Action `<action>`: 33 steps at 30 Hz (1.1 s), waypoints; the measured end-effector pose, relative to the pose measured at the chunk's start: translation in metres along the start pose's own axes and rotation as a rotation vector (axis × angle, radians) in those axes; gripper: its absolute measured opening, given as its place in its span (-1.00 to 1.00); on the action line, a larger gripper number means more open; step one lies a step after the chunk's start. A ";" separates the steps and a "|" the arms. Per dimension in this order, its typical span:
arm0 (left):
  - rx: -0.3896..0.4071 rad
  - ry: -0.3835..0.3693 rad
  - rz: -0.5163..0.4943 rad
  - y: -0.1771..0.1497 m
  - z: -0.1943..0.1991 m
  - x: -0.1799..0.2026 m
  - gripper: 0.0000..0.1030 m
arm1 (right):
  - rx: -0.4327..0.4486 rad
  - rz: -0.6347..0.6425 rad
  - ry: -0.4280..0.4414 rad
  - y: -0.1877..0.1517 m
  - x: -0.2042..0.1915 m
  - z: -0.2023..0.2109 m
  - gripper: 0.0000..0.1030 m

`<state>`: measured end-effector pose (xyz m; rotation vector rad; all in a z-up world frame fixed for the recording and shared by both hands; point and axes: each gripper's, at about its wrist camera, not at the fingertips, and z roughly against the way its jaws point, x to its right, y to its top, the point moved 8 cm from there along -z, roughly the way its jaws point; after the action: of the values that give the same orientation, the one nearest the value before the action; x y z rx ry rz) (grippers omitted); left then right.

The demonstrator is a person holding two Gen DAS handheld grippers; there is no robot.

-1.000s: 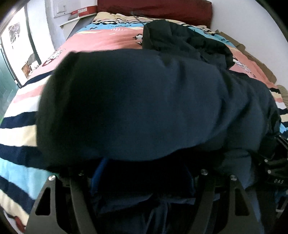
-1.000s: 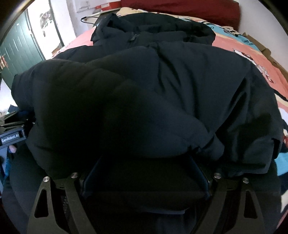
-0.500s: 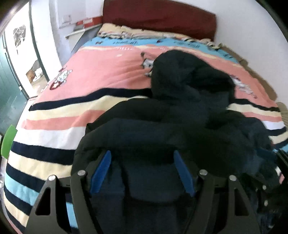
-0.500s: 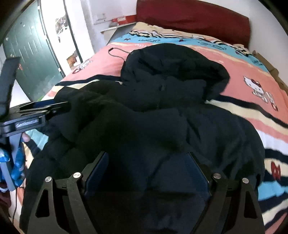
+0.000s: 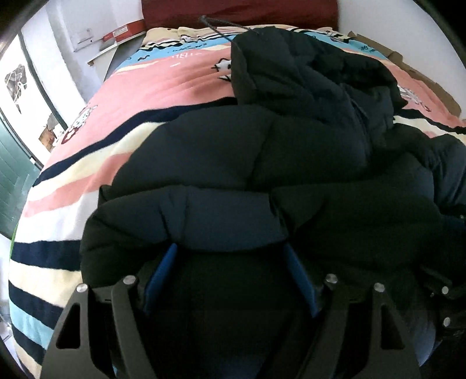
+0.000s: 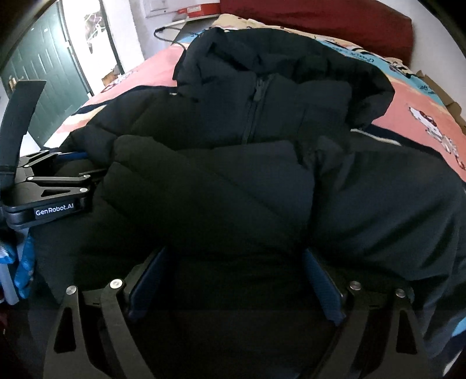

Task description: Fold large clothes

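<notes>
Both grippers are opening. Left gripper [image 5: 230, 256] is pointing down at the near edge of the bed [image 5: 163, 84], its blue pads [image 5: 158, 274] spread, a puffy fold of the jacket [image 5: 262, 163] bulging between them; whether they are pressing it, I cannot tell. Right gripper [image 6: 236, 262] is standing wider, jacket [image 6: 262, 180] filling its gap likewise. Farther on, the hood [image 6: 291, 58] is lying toward the headboard [image 6: 320, 20].

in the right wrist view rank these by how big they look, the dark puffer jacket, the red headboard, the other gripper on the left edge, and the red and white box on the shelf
1. dark puffer jacket
2. red headboard
3. left gripper, though nearness to the camera inflates it, so its place against the headboard is unsure
4. red and white box
</notes>
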<state>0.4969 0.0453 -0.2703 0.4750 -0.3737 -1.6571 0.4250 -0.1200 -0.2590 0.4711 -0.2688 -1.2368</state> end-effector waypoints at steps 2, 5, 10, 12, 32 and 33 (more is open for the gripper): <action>0.002 0.006 -0.003 -0.001 -0.003 0.000 0.43 | 0.003 0.002 -0.003 -0.002 0.000 -0.003 0.75; -0.001 0.020 -0.009 -0.001 -0.005 0.001 0.43 | -0.002 0.003 -0.003 -0.006 0.000 -0.008 0.75; -0.013 0.024 -0.008 0.002 0.002 -0.001 0.42 | -0.012 0.002 -0.001 -0.004 0.001 -0.006 0.75; 0.004 0.006 0.007 0.003 0.019 -0.004 0.42 | -0.018 -0.011 0.017 -0.002 0.002 0.002 0.75; 0.000 -0.002 0.014 -0.029 0.101 -0.014 0.43 | -0.002 -0.069 0.008 -0.046 0.035 0.090 0.74; 0.001 0.004 0.012 -0.028 0.108 -0.016 0.43 | 0.014 -0.081 0.002 -0.047 0.041 0.102 0.74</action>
<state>0.4200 0.0624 -0.1903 0.4759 -0.3736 -1.6438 0.3535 -0.1911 -0.1944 0.4994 -0.2596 -1.3140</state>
